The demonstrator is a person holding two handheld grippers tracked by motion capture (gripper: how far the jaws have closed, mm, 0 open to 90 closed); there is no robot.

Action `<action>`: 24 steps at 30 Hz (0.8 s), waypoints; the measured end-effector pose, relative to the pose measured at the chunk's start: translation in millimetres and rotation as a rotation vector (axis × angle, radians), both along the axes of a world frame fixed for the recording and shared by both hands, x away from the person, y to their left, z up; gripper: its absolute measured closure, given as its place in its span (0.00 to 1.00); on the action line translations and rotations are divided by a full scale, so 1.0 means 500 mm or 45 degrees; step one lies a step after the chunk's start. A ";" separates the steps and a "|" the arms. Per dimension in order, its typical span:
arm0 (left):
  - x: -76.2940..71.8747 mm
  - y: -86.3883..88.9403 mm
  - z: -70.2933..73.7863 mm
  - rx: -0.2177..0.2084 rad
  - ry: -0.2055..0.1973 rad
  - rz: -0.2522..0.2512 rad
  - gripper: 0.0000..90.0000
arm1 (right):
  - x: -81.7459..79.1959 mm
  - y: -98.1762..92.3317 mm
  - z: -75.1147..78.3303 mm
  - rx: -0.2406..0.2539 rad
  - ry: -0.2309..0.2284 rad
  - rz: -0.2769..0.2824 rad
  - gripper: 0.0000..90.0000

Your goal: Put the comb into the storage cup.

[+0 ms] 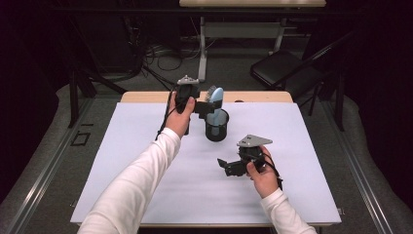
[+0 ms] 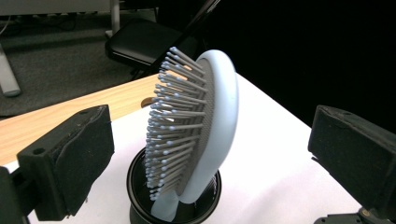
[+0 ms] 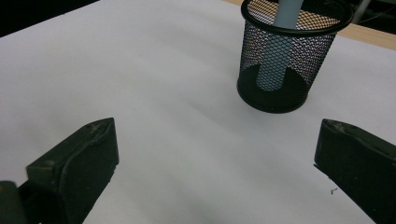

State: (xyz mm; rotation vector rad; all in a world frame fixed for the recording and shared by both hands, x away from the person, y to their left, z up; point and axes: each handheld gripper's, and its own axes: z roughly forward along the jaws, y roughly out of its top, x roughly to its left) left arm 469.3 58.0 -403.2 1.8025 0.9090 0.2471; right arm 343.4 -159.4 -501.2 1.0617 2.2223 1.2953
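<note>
The left gripper point(image 1: 207, 105) is up near the far side of the table, and its two black jaws are spread wide apart with nothing pinched between them. Right in front of it, between the jaws but not touching them, is a light blue hairbrush point(image 2: 201, 135). The brush stands up with its handle down inside a black mesh cup point(image 3: 282, 60), and its head sticks out of the top and leans a little. Its bristles point(image 2: 170, 126) point to the left in the left gripper view. The cup stands upright on the white mat point(image 1: 146, 146) that covers the wooden table point(image 1: 141, 96). The right gripper point(image 1: 224, 165) is closer to the person, well apart from the cup, and it points left across the mat. Its jaws are wide open too and hold nothing. In the right gripper view the cup is farther off, and you can see the blue handle through the mesh. Behind the table there is a black folding chair point(image 1: 285, 66) on the grey floor.
</note>
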 end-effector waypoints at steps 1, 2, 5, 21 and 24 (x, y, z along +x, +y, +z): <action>-0.004 0.001 0.003 0.002 -0.001 -0.010 0.01 | 0.000 -0.001 0.001 0.003 0.000 0.001 0.00; -0.004 0.001 0.003 0.002 -0.001 -0.010 0.01 | 0.000 -0.001 0.001 0.003 0.000 0.001 0.00; -0.009 0.002 0.008 0.005 -0.004 -0.020 0.01 | -0.001 -0.004 0.003 0.015 -0.001 -0.002 0.00; -0.024 0.017 0.012 0.037 0.012 -0.028 0.01 | -0.004 -0.002 0.004 0.005 -0.001 0.019 0.00; -0.026 0.023 0.010 0.044 0.013 -0.030 0.01 | -0.004 -0.002 0.005 0.009 -0.004 0.021 0.00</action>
